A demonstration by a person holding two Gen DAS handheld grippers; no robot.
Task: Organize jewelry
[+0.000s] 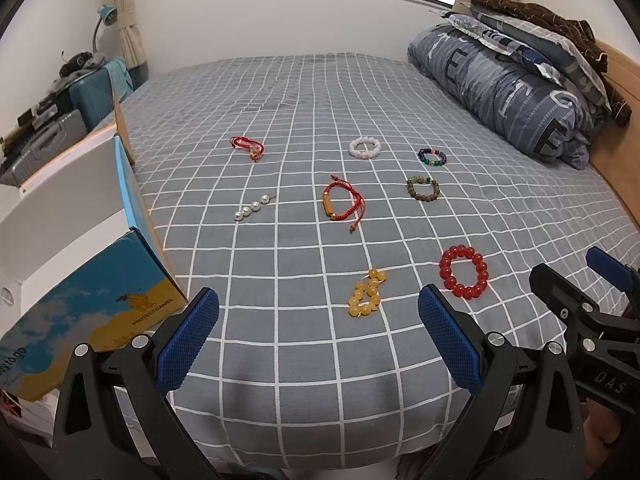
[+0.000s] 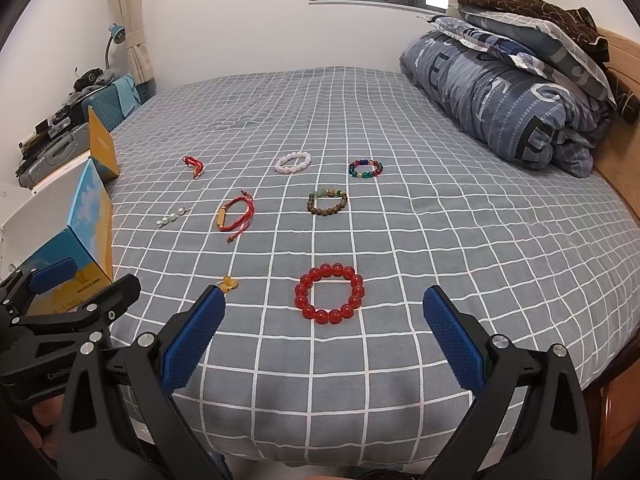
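Both grippers, left gripper point(image 1: 318, 334) and right gripper point(image 2: 324, 334), hover spread wide and empty over the checked bedspread point(image 1: 304, 92); just ahead lie the yellow bead bracelet point(image 1: 366, 293) and red bead bracelet point(image 2: 329, 298), other bracelets scattered beyond

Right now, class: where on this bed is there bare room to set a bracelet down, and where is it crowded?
Bare: the bed right of the red bead bracelet, toward the folded quilt; also beyond the white bracelet toward the wall. Crowded: the middle, from the pearl strand across to the multicolour bracelet.
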